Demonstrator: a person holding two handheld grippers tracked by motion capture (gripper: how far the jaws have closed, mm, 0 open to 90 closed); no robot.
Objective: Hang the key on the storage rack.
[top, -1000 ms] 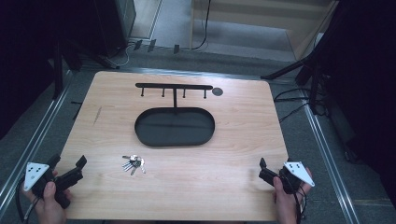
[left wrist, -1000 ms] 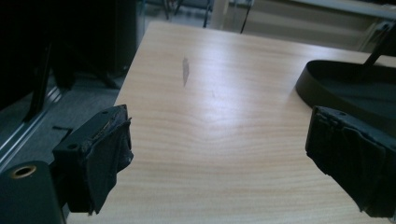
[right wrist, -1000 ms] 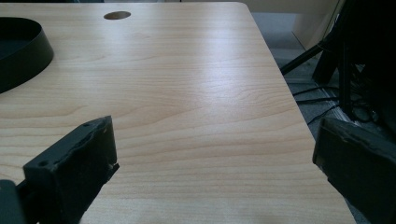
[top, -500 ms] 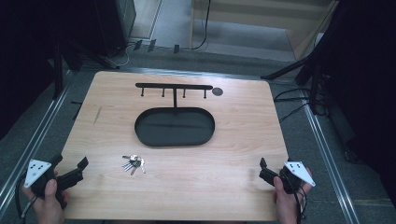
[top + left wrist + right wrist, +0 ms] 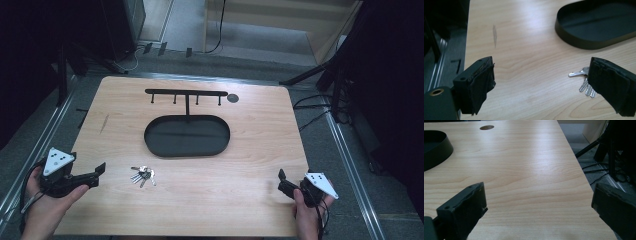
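A bunch of silver keys (image 5: 142,174) lies on the wooden table (image 5: 250,150), in front of the left end of a black oval tray (image 5: 187,136). From the tray's back rises a black T-shaped rack (image 5: 186,93) with several hooks. My left gripper (image 5: 97,175) is open near the table's front left, its jaws pointing right at the keys, a short gap away. In the left gripper view the keys (image 5: 584,79) lie partly behind the right-hand jaw of this gripper (image 5: 541,85). My right gripper (image 5: 281,181) is open at the front right, over bare wood (image 5: 539,212).
A round dark hole (image 5: 232,97) marks the table near its back right. The tray's rim (image 5: 439,150) shows far left in the right gripper view. Dark stands and cables (image 5: 320,107) crowd the floor beyond the table's right edge.
My left gripper has moved forward and to the right, closer to the keys. The right gripper and the keys have stayed put.
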